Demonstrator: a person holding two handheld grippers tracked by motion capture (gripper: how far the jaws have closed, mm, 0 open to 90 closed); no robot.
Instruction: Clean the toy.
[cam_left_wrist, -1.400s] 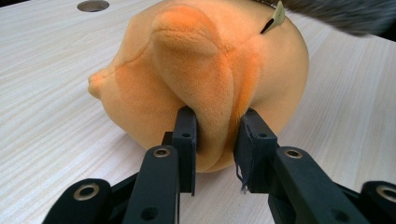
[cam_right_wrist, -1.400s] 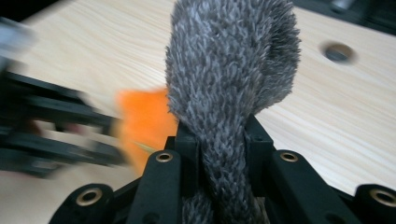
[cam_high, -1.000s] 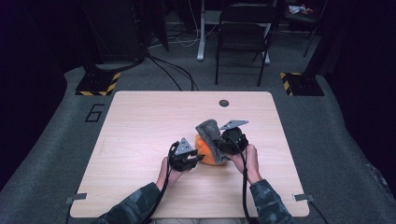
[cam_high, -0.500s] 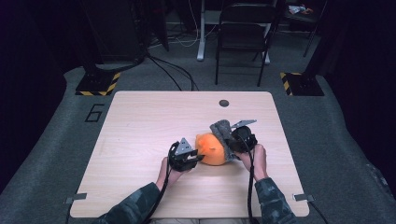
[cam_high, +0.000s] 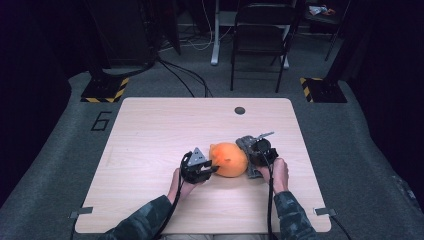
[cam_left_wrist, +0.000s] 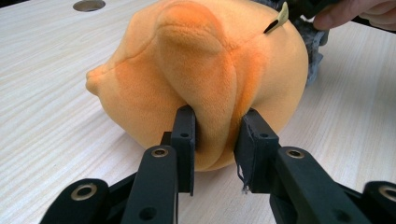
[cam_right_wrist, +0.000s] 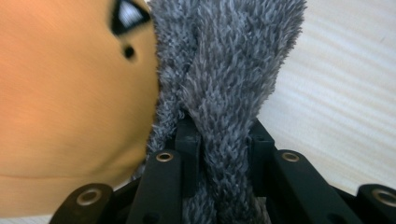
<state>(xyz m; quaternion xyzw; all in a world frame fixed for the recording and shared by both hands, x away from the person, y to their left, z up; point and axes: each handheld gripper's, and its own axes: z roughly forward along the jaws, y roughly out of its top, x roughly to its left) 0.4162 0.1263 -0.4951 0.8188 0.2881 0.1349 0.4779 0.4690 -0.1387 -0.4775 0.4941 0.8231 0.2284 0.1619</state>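
An orange plush toy lies on the wooden table between my two grippers. A grey furry part hangs off its right side. My left gripper is shut on a fold of the orange plush, its pads pressing into the fabric from both sides. My right gripper is shut on the grey furry part, with the orange body close at its left. In the left gripper view a fingertip of the other hand shows behind the toy.
A round cable hole sits near the table's far edge. A folding chair and a desk leg stand on the grey floor beyond the table. A number 6 is marked on the floor at the left.
The grey furry part has been pulled off the top of the toy to its right side, uncovering the orange body. The right gripper moved right. The left gripper kept its hold.
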